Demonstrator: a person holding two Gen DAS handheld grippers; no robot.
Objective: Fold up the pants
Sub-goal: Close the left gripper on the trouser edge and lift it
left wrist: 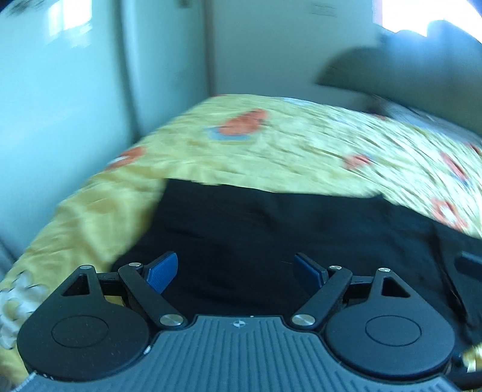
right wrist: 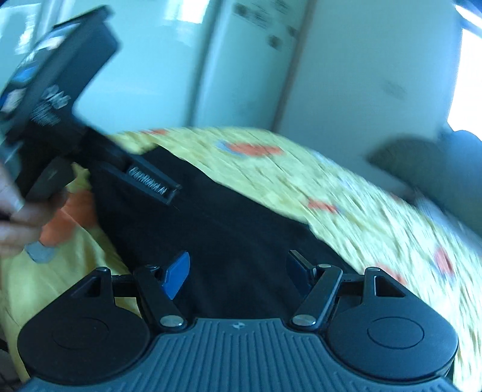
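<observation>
Black pants (left wrist: 271, 229) lie spread on a yellow floral bedspread (left wrist: 271, 144). My left gripper (left wrist: 236, 271) hangs over the dark cloth, its blue pads (left wrist: 161, 271) wide apart with nothing between them. In the right wrist view the same pants (right wrist: 235, 241) run from upper left to lower right. My right gripper (right wrist: 238, 271) is open above them, pads (right wrist: 177, 273) empty. The left gripper's black body shows at the upper left of that view, held by a person's hand (right wrist: 18, 217). Both views are blurred by motion.
The bedspread (right wrist: 376, 217) covers a bed that runs to pale walls (left wrist: 60, 105) at the back and left. A dark rounded shape (left wrist: 391, 72) sits by the bed's far right corner under a bright window (left wrist: 421, 12).
</observation>
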